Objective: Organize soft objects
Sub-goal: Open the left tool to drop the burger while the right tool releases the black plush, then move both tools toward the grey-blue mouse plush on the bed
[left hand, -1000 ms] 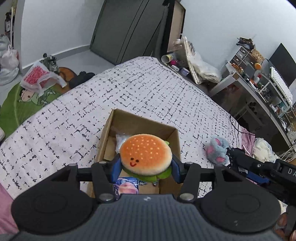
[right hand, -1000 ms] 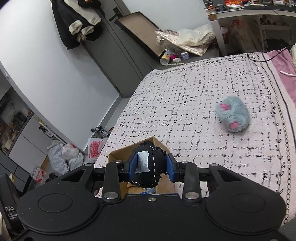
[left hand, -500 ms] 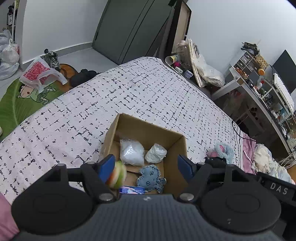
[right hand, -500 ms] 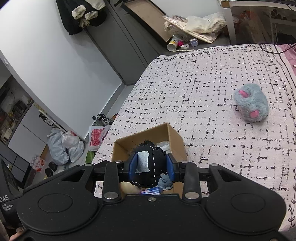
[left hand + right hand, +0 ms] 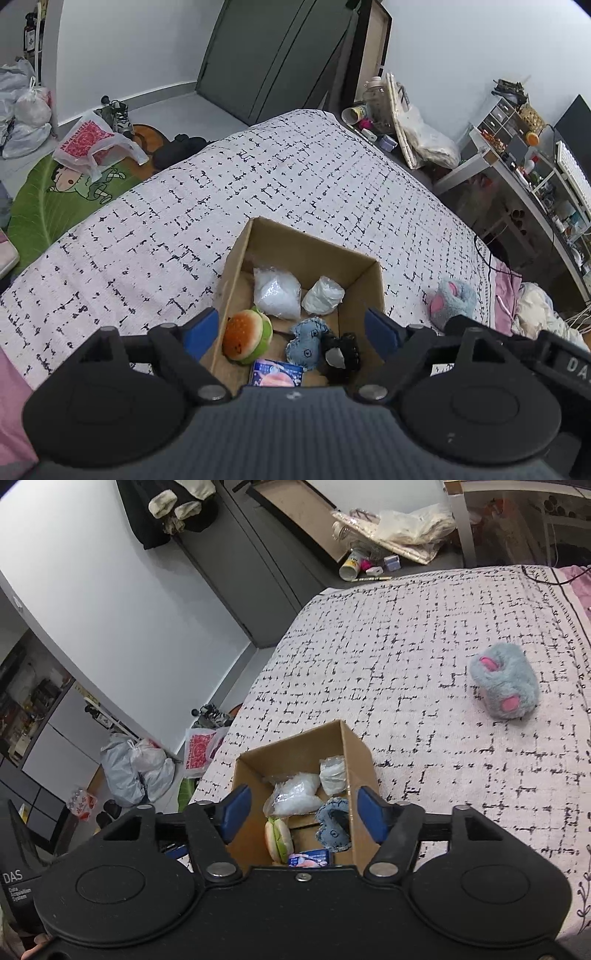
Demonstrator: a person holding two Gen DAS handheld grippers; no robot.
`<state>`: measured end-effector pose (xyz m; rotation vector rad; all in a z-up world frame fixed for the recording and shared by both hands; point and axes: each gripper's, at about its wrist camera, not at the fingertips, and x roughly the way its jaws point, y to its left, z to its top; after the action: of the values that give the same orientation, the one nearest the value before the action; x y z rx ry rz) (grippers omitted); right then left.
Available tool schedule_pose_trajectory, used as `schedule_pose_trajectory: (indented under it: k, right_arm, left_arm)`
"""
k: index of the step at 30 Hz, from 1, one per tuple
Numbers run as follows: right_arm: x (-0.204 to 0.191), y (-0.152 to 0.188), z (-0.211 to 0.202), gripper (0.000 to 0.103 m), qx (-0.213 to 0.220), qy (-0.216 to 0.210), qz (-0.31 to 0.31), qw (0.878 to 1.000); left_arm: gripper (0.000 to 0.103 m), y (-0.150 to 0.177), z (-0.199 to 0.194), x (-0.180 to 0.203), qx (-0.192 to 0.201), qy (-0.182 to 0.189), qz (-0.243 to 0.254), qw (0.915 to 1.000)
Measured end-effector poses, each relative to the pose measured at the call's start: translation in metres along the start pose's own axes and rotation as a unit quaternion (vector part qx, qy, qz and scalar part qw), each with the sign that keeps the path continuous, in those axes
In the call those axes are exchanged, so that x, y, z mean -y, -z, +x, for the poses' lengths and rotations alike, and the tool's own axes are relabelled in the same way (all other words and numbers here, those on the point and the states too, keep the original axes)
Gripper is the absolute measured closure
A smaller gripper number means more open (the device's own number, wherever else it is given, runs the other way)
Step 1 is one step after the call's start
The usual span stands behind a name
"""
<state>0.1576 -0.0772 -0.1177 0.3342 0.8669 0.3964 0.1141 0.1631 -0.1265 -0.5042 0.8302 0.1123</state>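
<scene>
Grey plush (image 5: 504, 686) alone mid-bed (image 5: 406, 657) | box (image 5: 354, 258) below | left gripper (image 5: 291, 332), right gripper (image 5: 303, 814): jaws opening wide, empty

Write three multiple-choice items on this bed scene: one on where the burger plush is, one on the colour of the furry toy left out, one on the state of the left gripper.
1. Where does the burger plush lie?
A. On the floor mat
B. In the cardboard box
C. Between the right gripper's fingers

2. What colour is the furry toy out on the bedspread?
A. Blue-grey with pink patches
B. Yellow
C. Plain black

3. How is the left gripper?
A. Shut on the burger plush
B. Shut on the denim toy
C. Opening, fingers apart, gripping nothing

Answers: B, it leans on its edge against the box's left wall; A, pale fur shows with pink spots; C, both pads stand clear of every toy.
</scene>
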Motion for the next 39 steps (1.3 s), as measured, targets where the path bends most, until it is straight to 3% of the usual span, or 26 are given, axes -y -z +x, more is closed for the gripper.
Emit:
schedule_pose_trajectory:
  k: [12,15,39]
  right_arm:
    - [0.038,-0.009,-0.036,0.025,0.024,0.004,0.020,1.000]
    - [0.051,-0.011,-0.045,0.025,0.032,0.004,0.028,0.999]
    - [0.146,-0.031,-0.092,0.020,0.064,0.022,0.077,0.995]
  left_arm:
    - [0.010,0.009,-0.015,0.032,0.005,-0.013,0.022,0.9997]
    - [0.003,0.011,-0.019,0.041,0.008,-0.016,0.032,0.9993]
    - [0.002,0.028,-0.007,0.117,0.013,-0.011,0.065,0.9978]
